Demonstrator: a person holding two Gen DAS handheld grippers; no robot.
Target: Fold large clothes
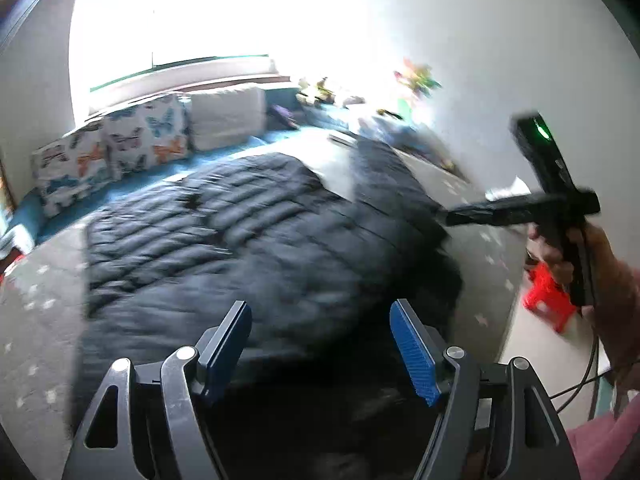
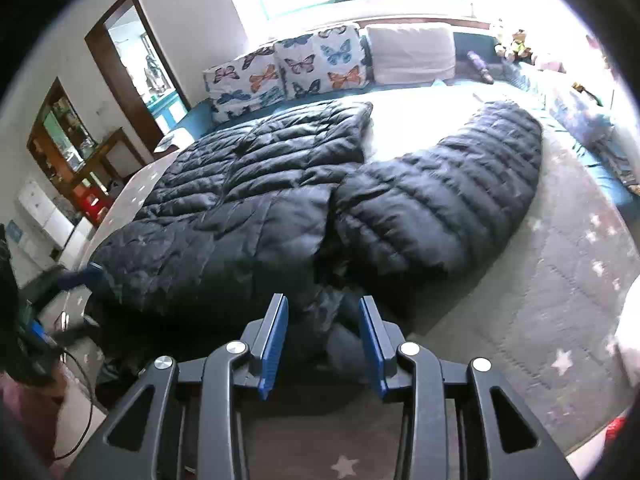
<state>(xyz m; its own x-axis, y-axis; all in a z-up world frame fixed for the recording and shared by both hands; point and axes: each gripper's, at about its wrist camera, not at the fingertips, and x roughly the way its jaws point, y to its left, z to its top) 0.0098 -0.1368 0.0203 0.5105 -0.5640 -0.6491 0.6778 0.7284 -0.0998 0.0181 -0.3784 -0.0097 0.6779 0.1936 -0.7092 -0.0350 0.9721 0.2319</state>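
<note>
A large dark navy quilted down coat [image 2: 248, 188] lies spread on a bed with a grey star-print cover [image 2: 560, 280]. One sleeve [image 2: 452, 196] stretches out to the right. In the left wrist view the coat [image 1: 240, 232] fills the middle, blurred. My left gripper [image 1: 322, 316] is open just above the coat's near edge, holding nothing. My right gripper [image 2: 323, 312] is open over the dark collar area at the coat's near end, holding nothing. It also shows in the left wrist view [image 1: 452, 216], at the coat's right side.
Butterfly-print cushions [image 2: 292, 68] and a plain cushion [image 2: 412, 54] line the bed's far side under a bright window. Toys and clutter [image 2: 516, 48] sit at the far right. A red stool [image 1: 548, 296] stands on the floor. Wooden shelves [image 2: 68, 140] stand at the left.
</note>
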